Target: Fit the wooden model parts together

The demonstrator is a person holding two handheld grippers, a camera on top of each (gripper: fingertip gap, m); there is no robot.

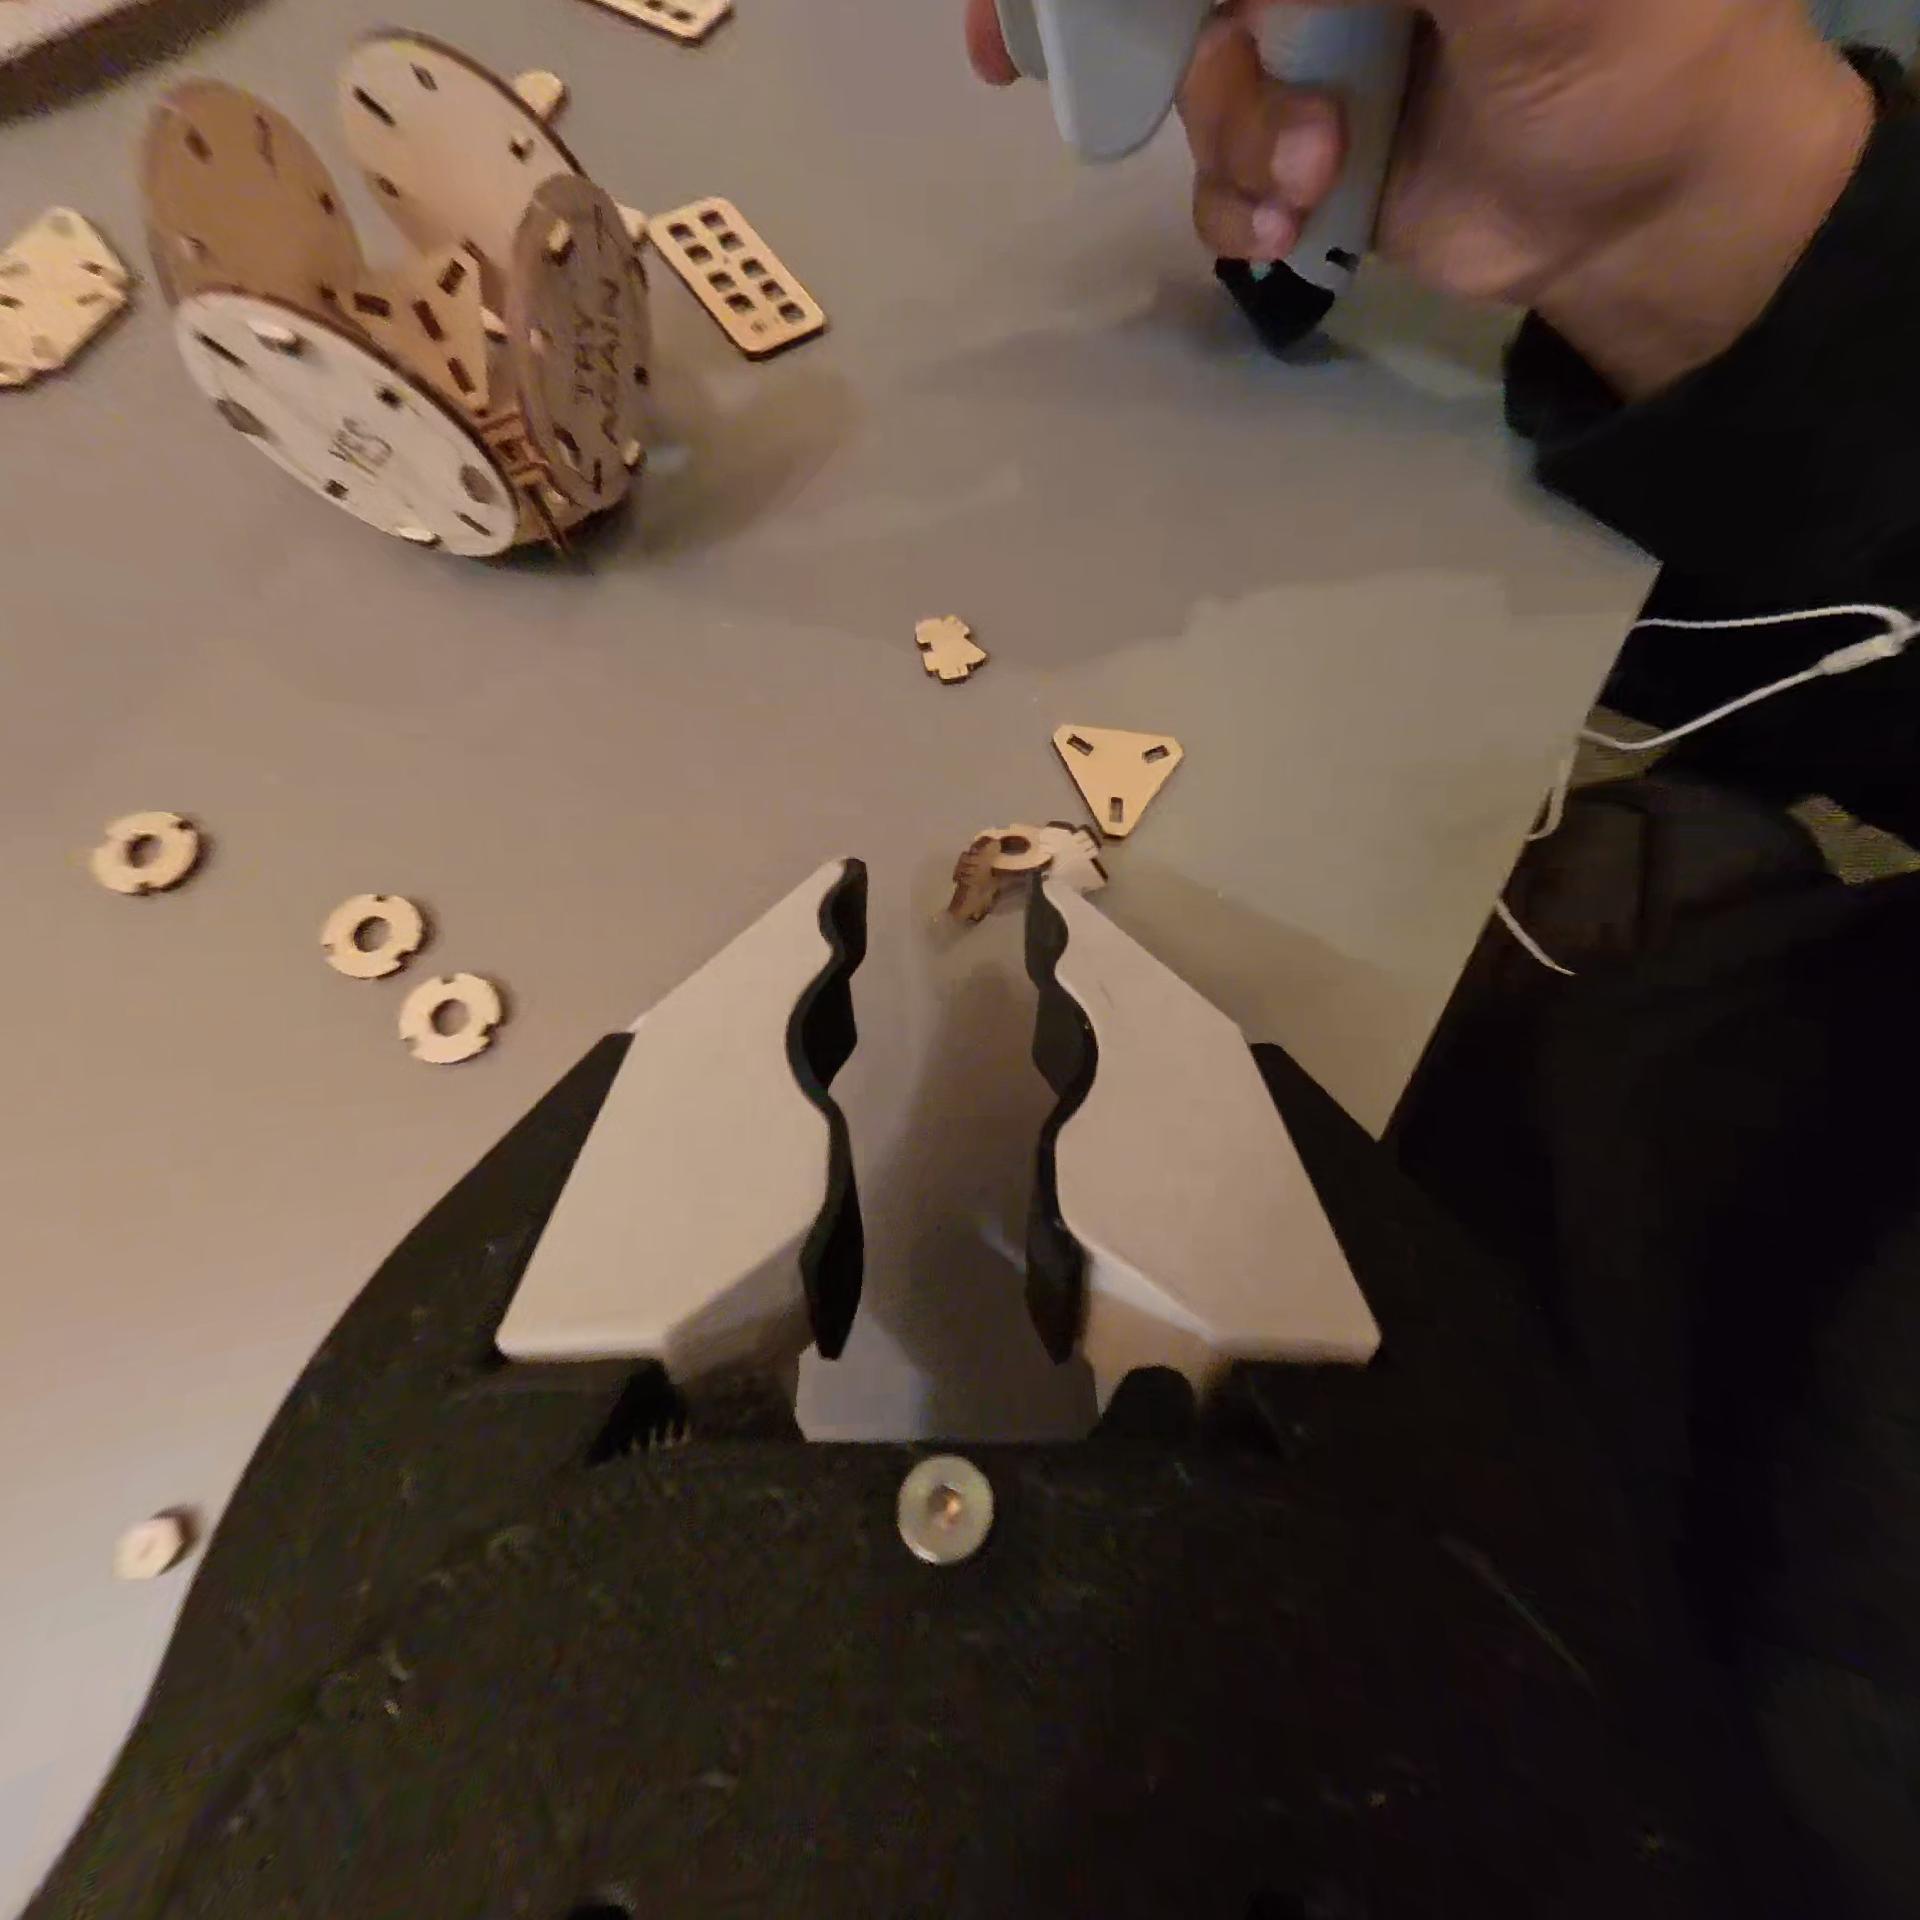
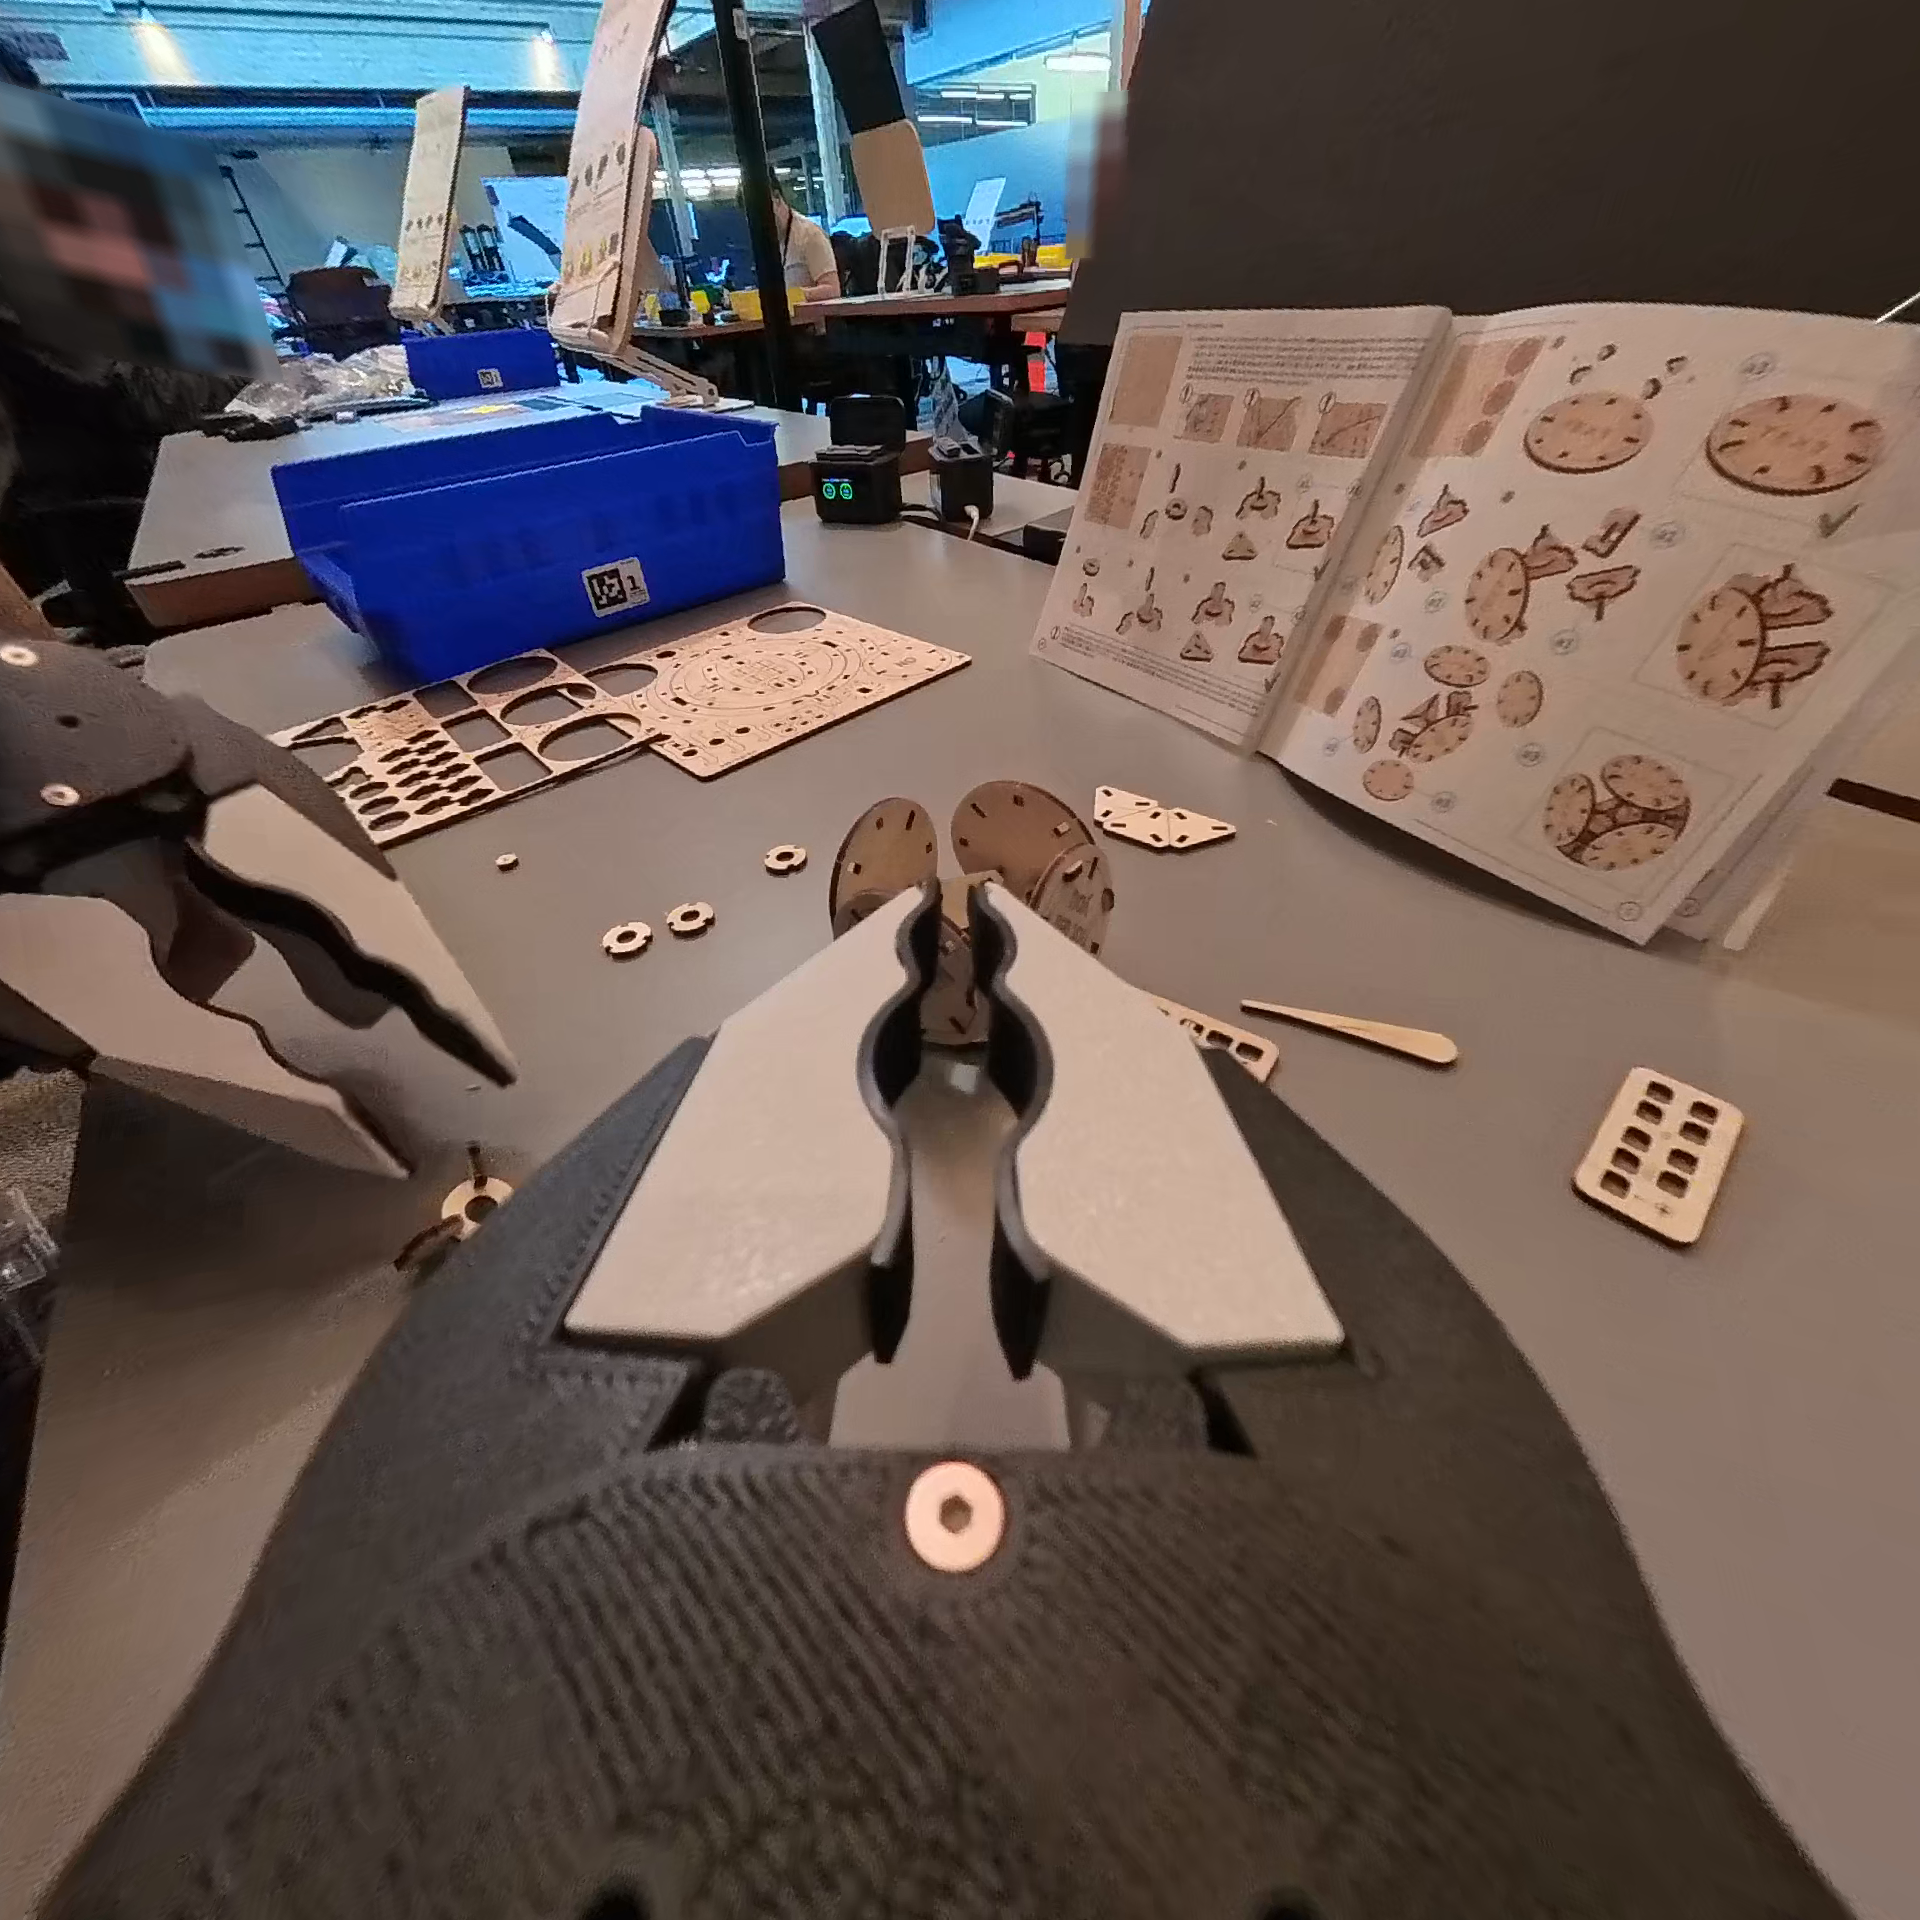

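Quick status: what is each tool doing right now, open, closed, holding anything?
Left tool: open, holding nothing; small wooden ring piece lies by its right fingertip.
Right tool: nearly closed, holding nothing; wooden disc assembly stands beyond it.

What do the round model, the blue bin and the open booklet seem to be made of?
Round model: thin pale plywood, apparently, matte, with dark edges around its slots that suggest laser cutting. Blue bin: looks like moulded plastic, smooth, evenly coloured, slightly glossy. Booklet: printed paper, matte, with a centre fold and pages that bend.
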